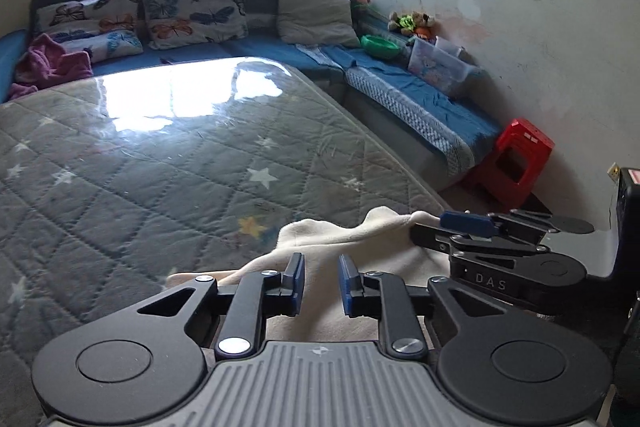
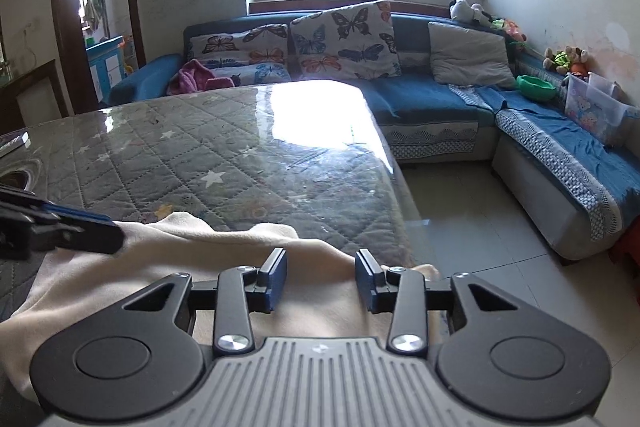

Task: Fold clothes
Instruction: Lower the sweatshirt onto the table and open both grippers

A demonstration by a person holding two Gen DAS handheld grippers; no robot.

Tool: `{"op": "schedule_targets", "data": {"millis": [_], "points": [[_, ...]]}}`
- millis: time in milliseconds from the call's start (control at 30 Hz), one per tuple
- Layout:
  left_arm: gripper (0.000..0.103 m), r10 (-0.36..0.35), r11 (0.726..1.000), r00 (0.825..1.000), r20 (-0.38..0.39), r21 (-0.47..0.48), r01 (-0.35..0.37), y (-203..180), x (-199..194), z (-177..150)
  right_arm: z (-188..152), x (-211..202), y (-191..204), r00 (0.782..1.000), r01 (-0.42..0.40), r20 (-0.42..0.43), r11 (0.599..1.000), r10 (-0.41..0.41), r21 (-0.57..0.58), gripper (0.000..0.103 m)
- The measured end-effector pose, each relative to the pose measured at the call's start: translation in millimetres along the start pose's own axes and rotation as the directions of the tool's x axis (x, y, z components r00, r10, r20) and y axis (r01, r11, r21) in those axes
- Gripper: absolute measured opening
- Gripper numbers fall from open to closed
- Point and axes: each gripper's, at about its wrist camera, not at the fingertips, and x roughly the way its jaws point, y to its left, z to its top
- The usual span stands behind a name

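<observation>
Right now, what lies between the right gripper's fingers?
Only the cream garment, lying under the open right gripper, unpinched, in the right wrist view.

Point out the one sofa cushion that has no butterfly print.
It is the plain grey cushion, propped against the sofa's backrest toward the corner, right of the large upright butterfly cushion. The other butterfly cushions further left are also printed; only this one is plain.
</observation>
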Motion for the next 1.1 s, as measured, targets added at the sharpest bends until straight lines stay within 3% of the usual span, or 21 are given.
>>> {"op": "schedule_targets", "data": {"millis": [300, 567, 800, 967, 1100], "points": [[0.021, 0.027, 0.999, 0.999, -0.018, -0.026, -0.028, 14.6, 17.3, 2.2, 2.2, 11.7, 5.5, 1.000, 0.012, -0.004, 1.000, -0.012, -0.021, 0.046], [0.021, 0.010, 1.000, 1.000, 0.010, -0.028, -0.010, 7.9, -3.6, -3.9, -6.7, -20.9, 11.9, 1.000, -0.008, 0.028, 0.999, 0.009, -0.041, 0.047], [0.021, -0.038, 0.999, 0.999, 0.008, 0.037, 0.037, -15.3, -20.6, -28.6, -29.0, -46.6, 32.1, 0.998, -0.056, 0.016, 0.995, 0.058, -0.083, 0.047], [0.021, -0.049, 0.991, 0.999, 0.024, 0.125, 0.046, -32.6, -34.0, -48.7, -49.4, -67.7, 40.7, 0.999, -0.031, 0.032, 0.990, 0.036, -0.134, 0.048], [0.021, -0.055, 0.985, 0.998, 0.034, 0.169, 0.048, -40.5, -41.4, -64.3, -65.4, -82.5, 39.4, 0.999, -0.031, 0.028, 0.991, 0.035, -0.128, 0.056]]}}
